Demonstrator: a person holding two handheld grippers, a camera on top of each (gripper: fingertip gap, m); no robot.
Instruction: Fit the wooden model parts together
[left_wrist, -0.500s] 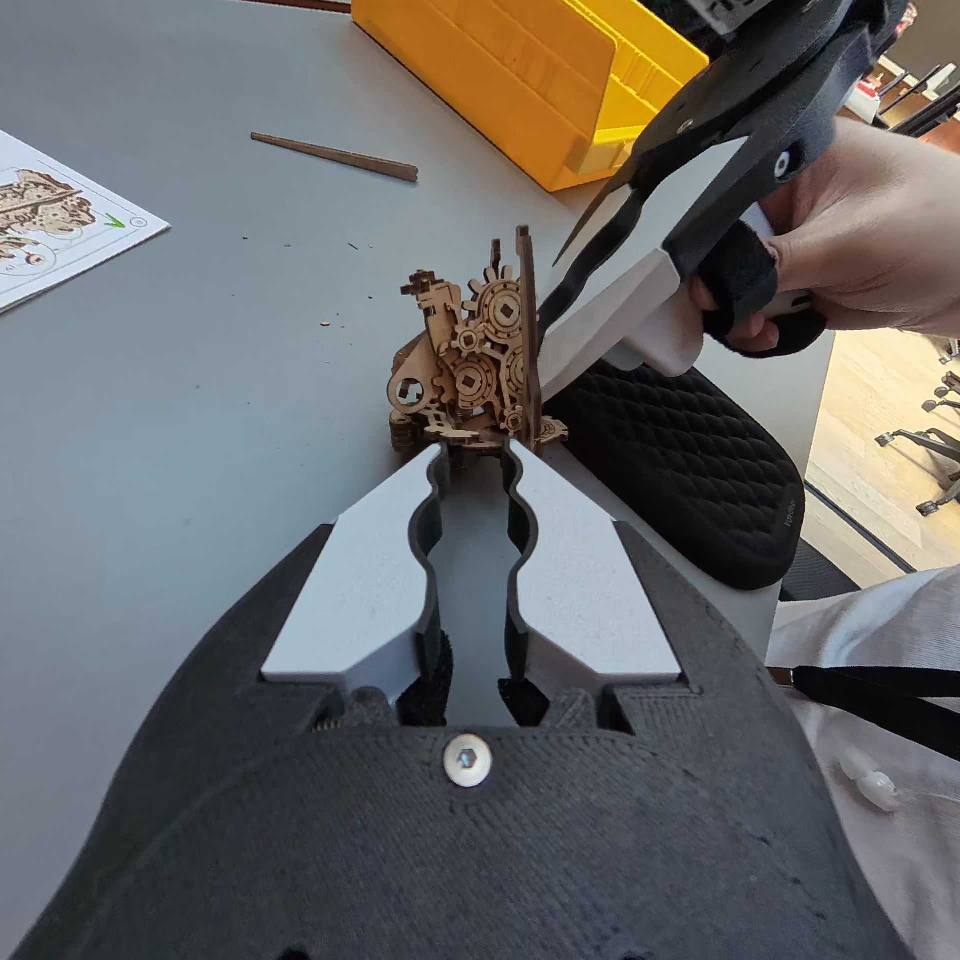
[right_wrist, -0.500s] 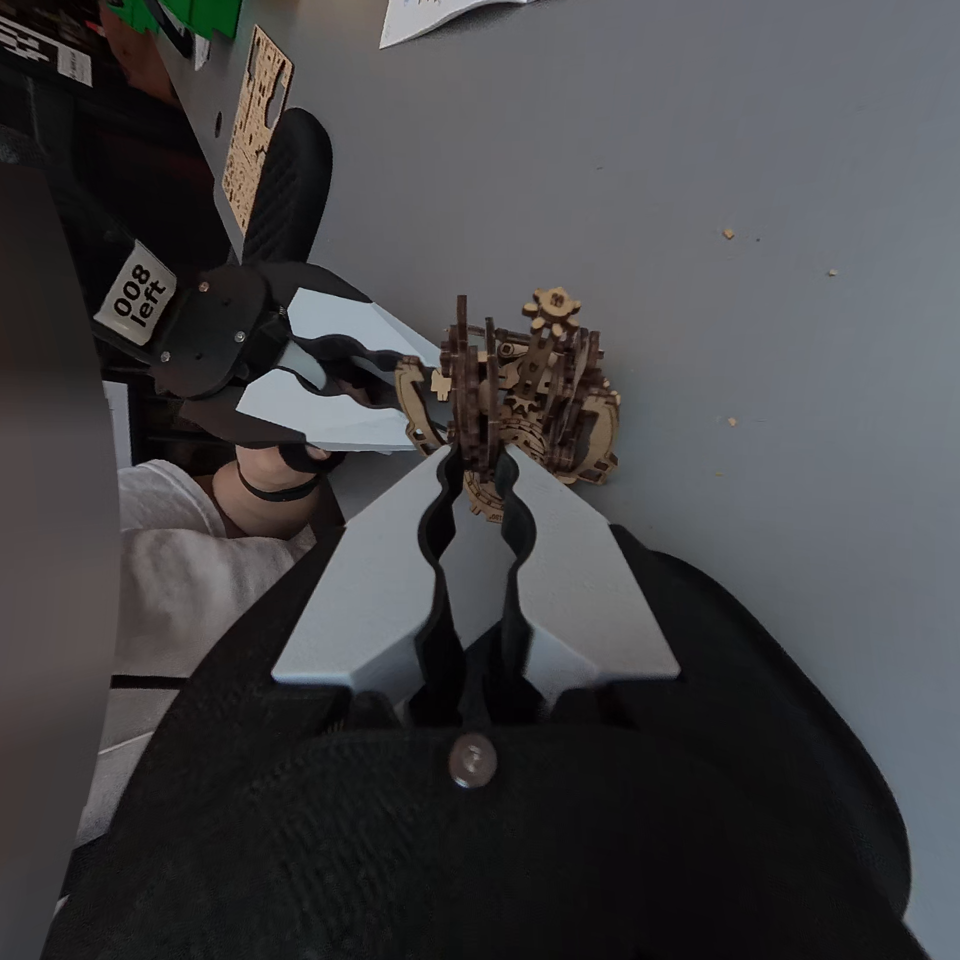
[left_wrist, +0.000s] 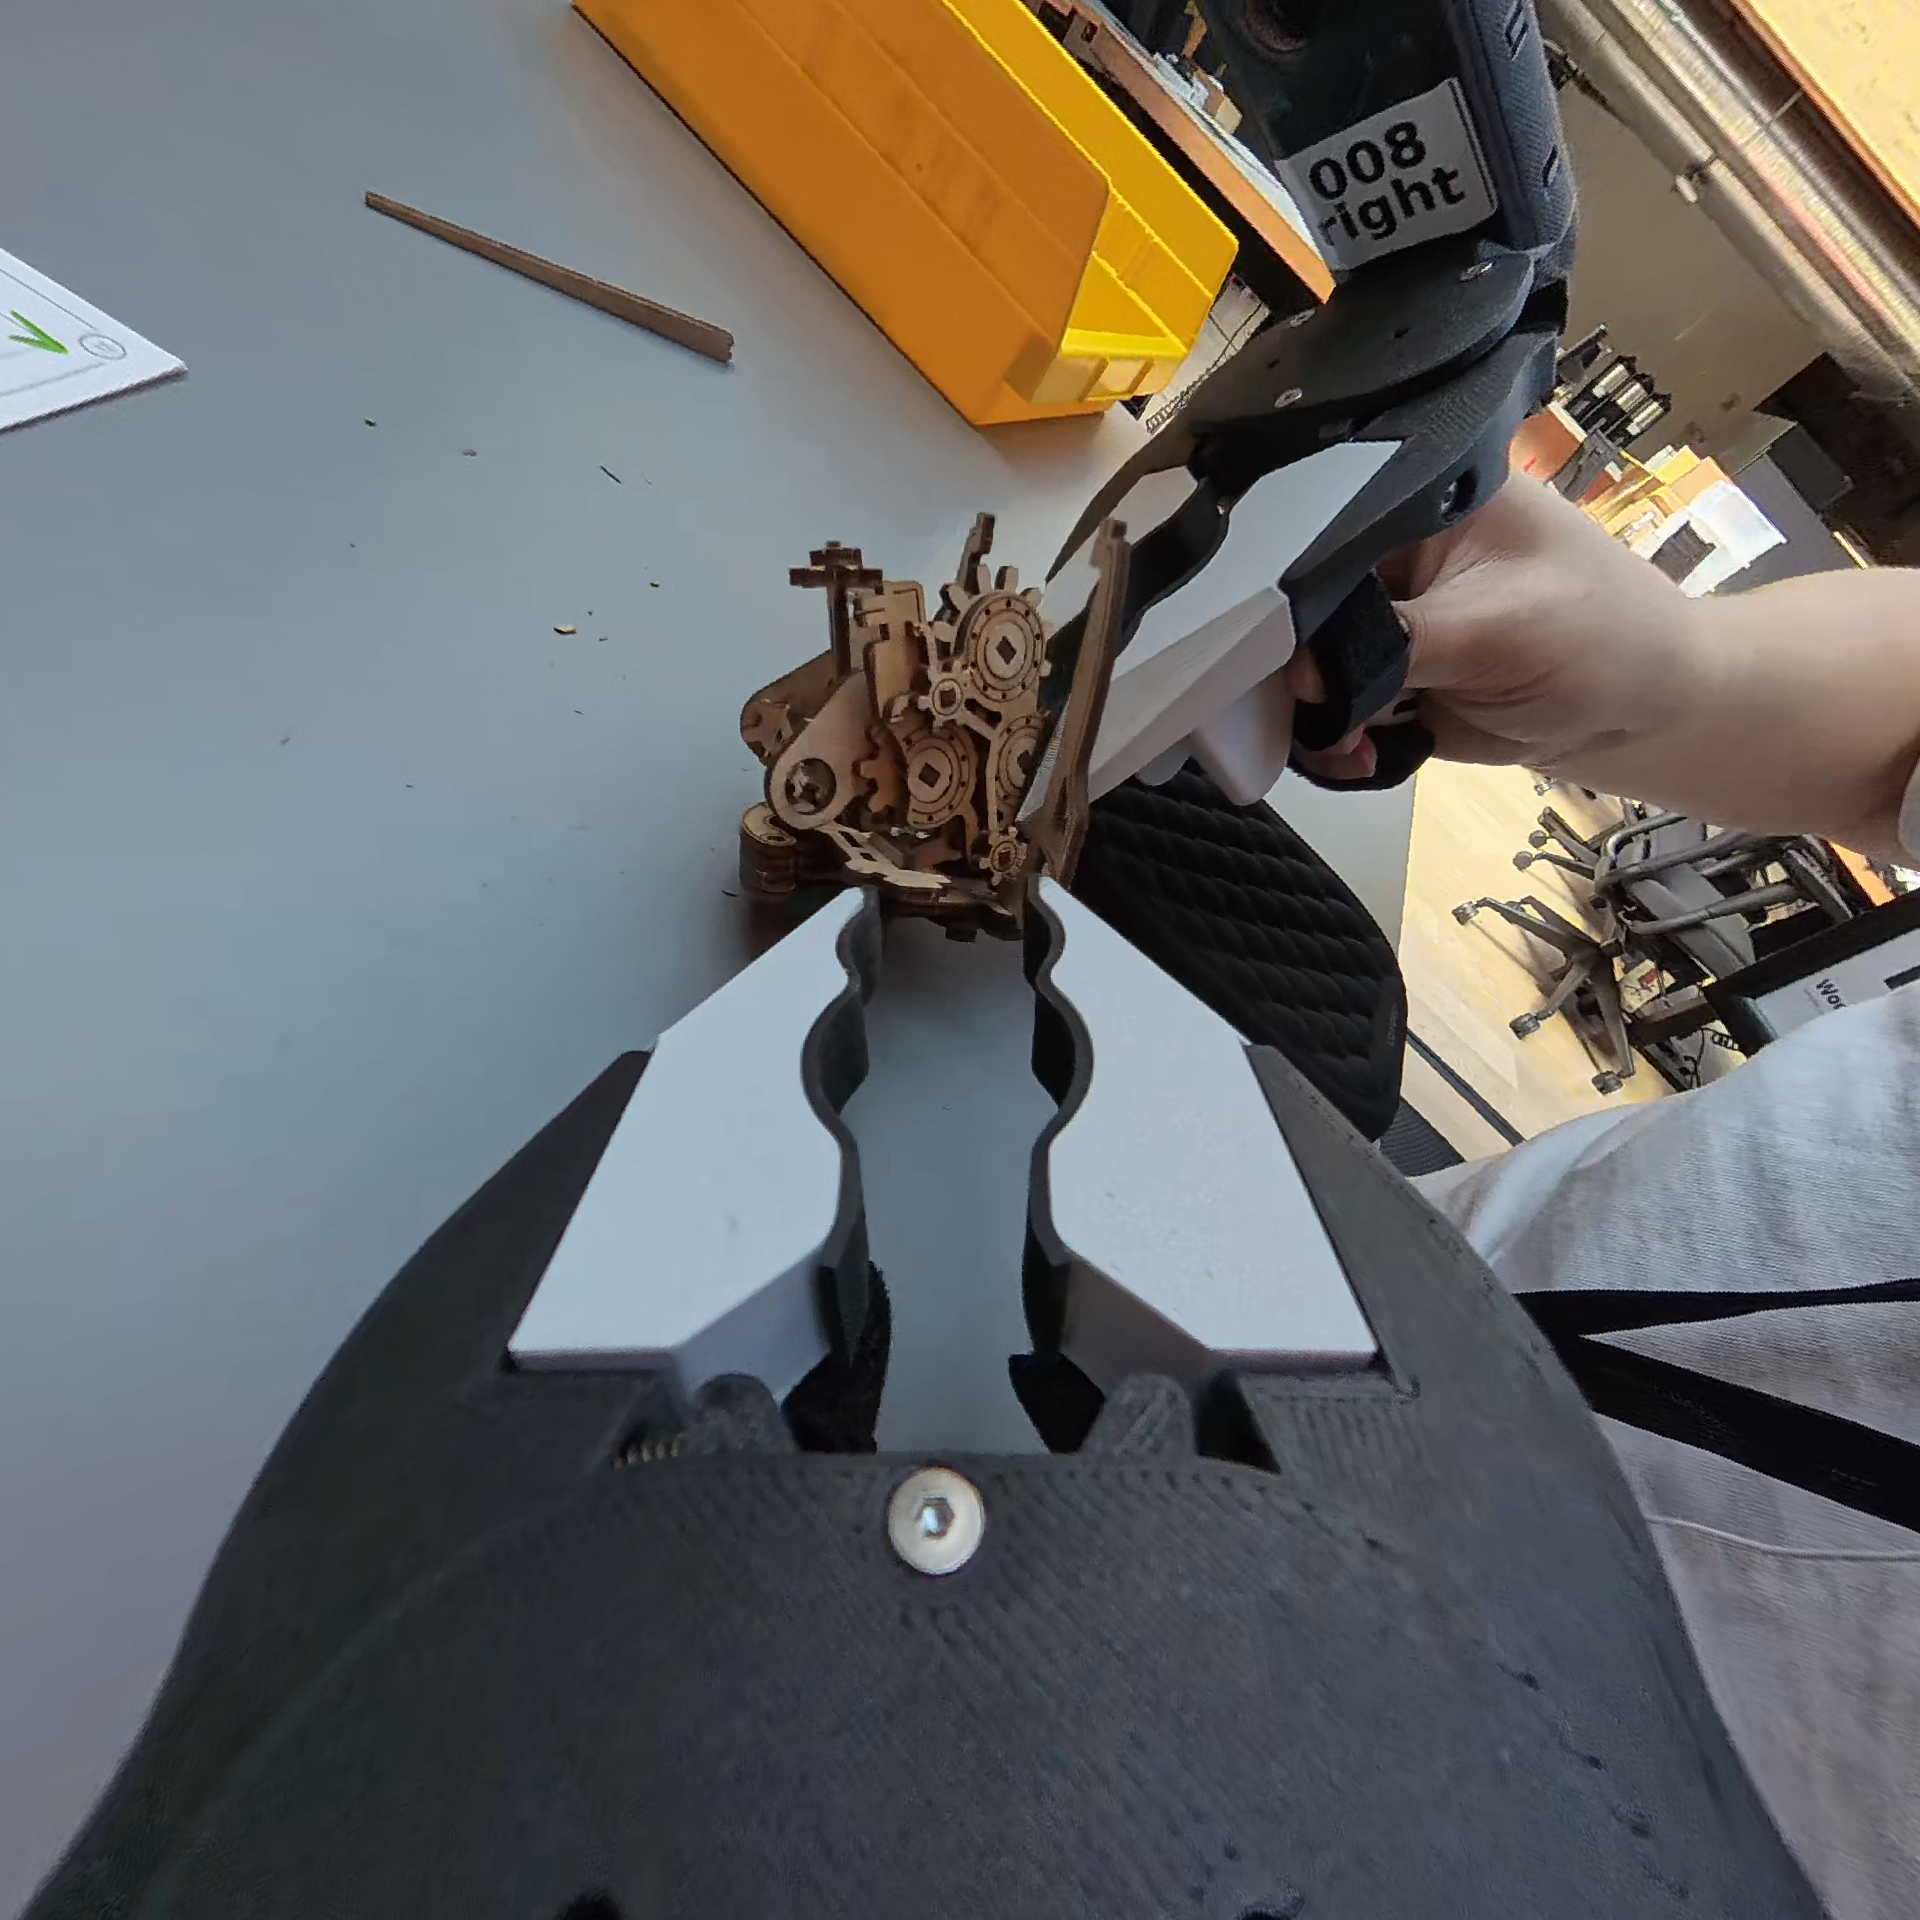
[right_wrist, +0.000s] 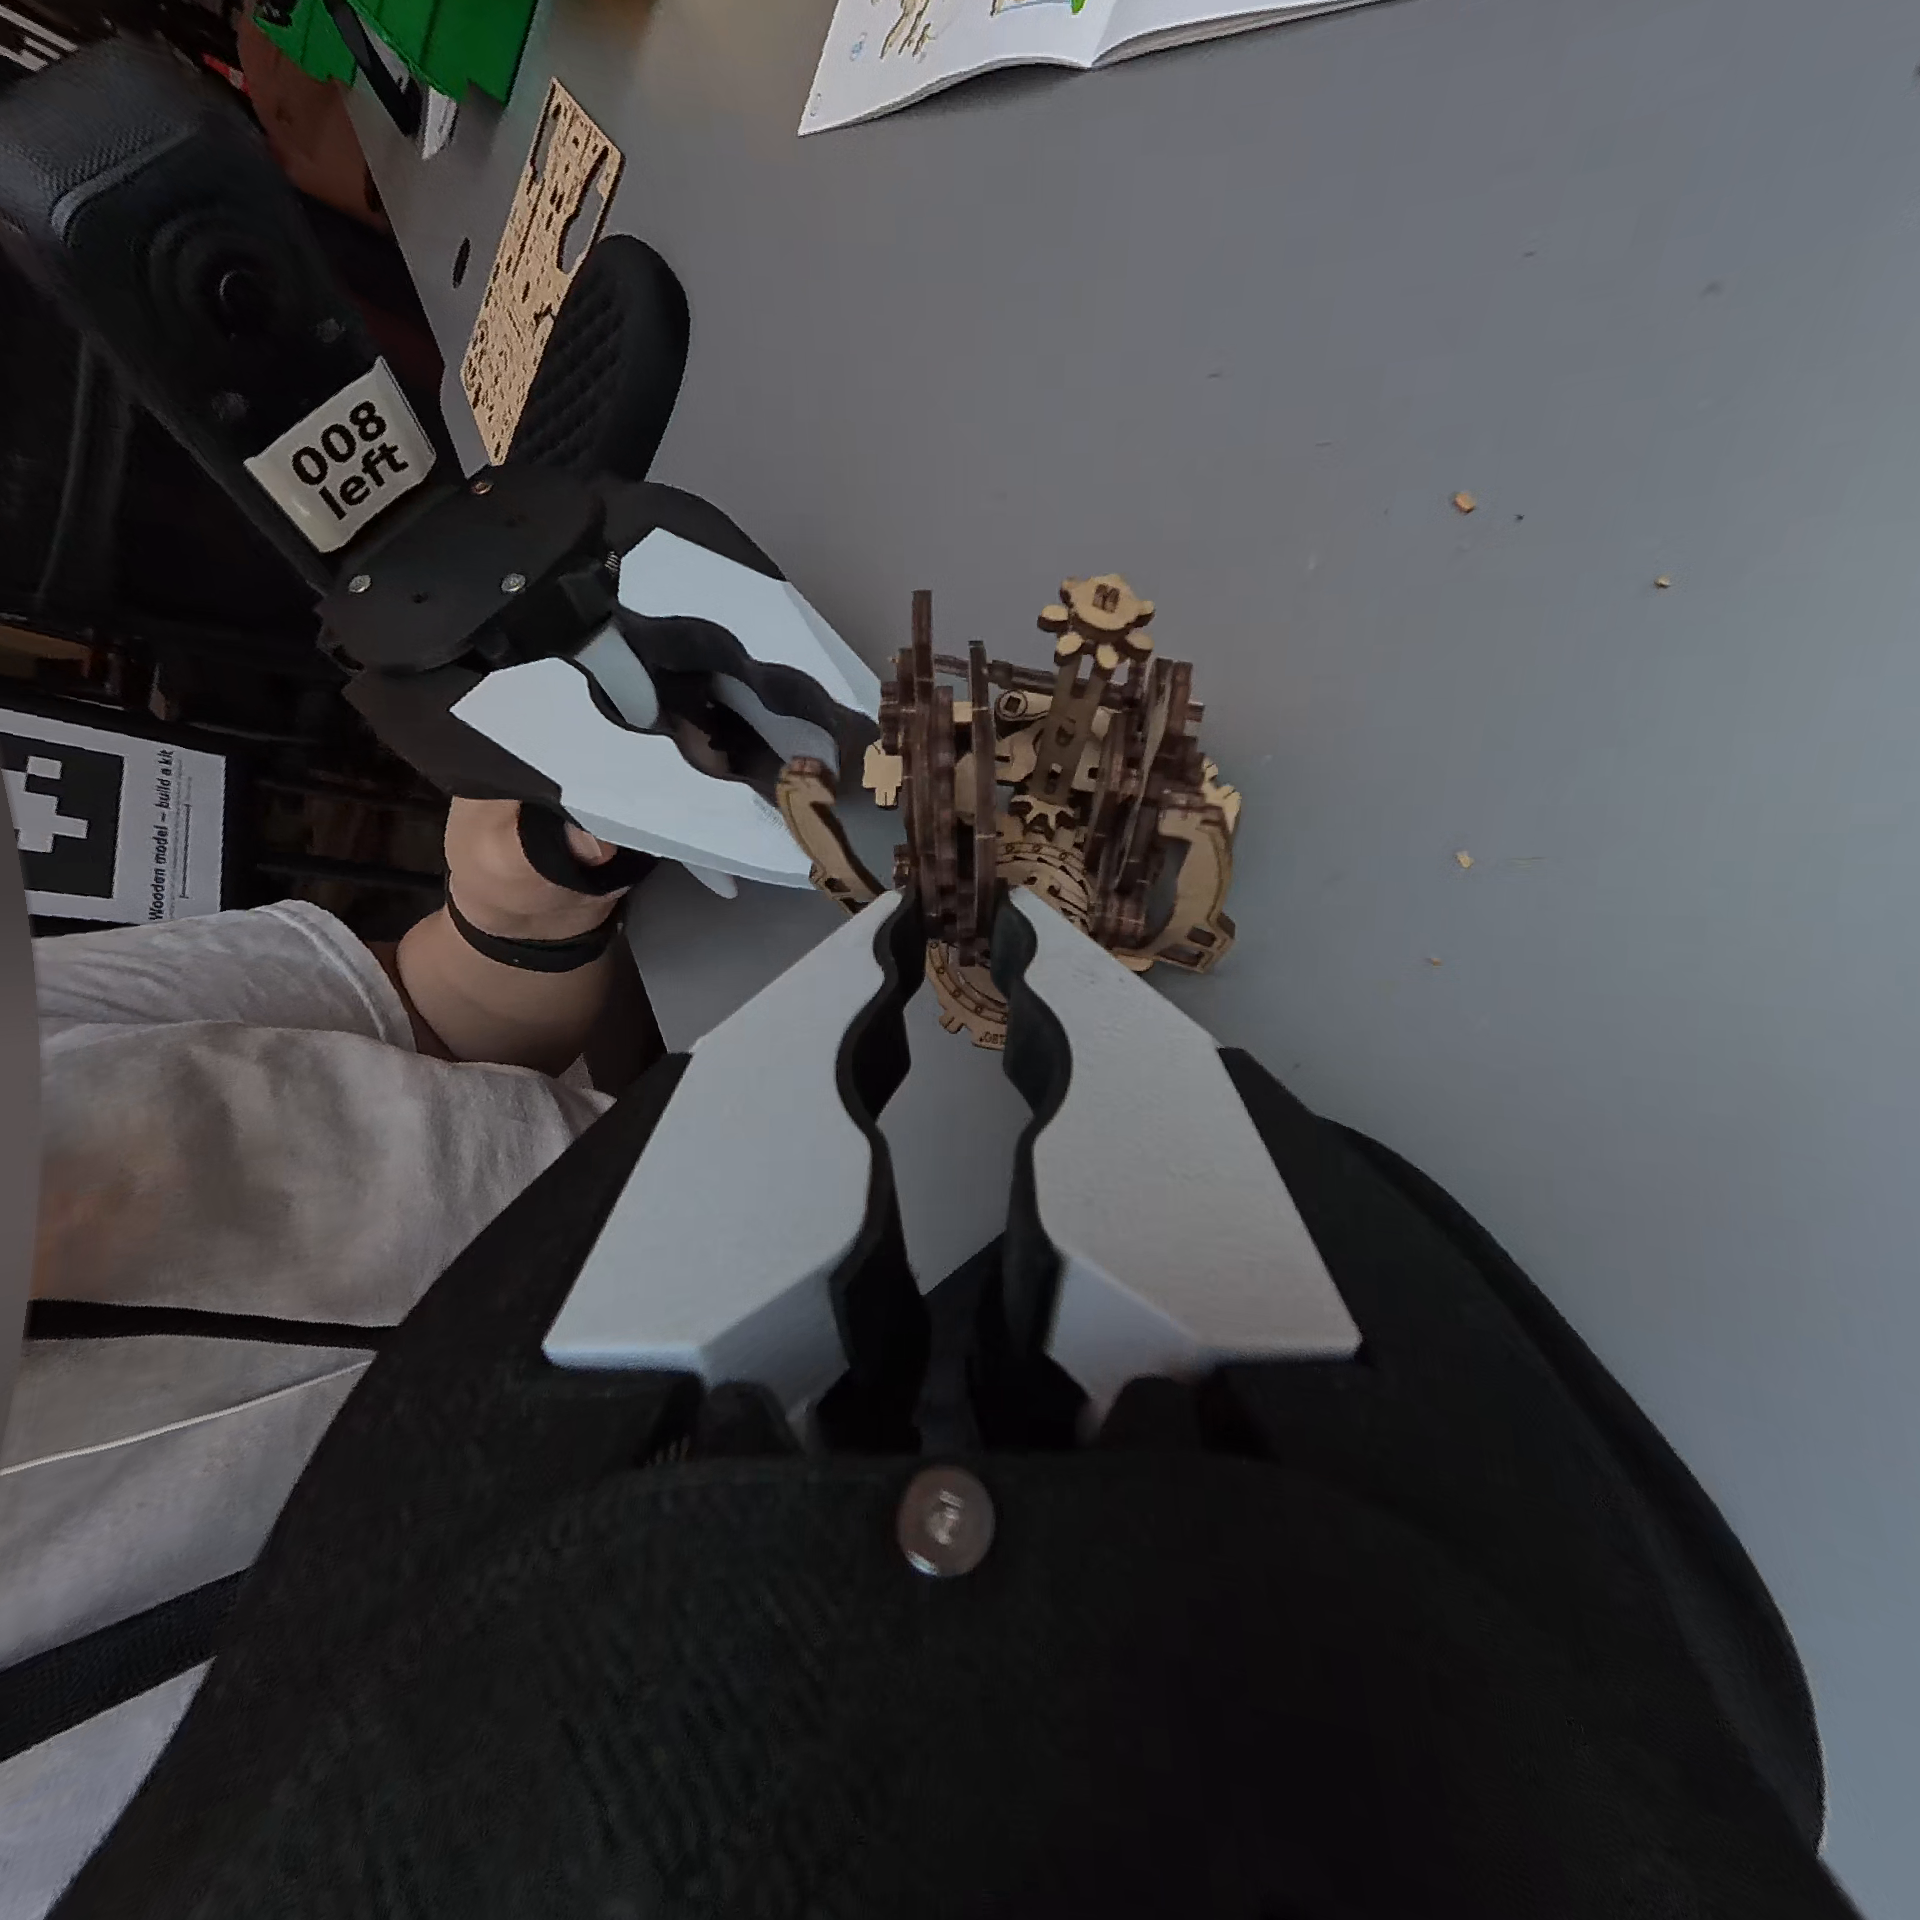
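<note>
Wooden model held at the worktop edge

The wooden model (left_wrist: 914, 748) sits on the grey worktop (left_wrist: 312, 727) near its edge. The right gripper (right_wrist: 951, 914) is clenched on an upright plate (left_wrist: 1086, 717); the left gripper (left_wrist: 951, 914) is parted at the base. Light, brittle — it is best gripped by plate edges, not gears.
</note>
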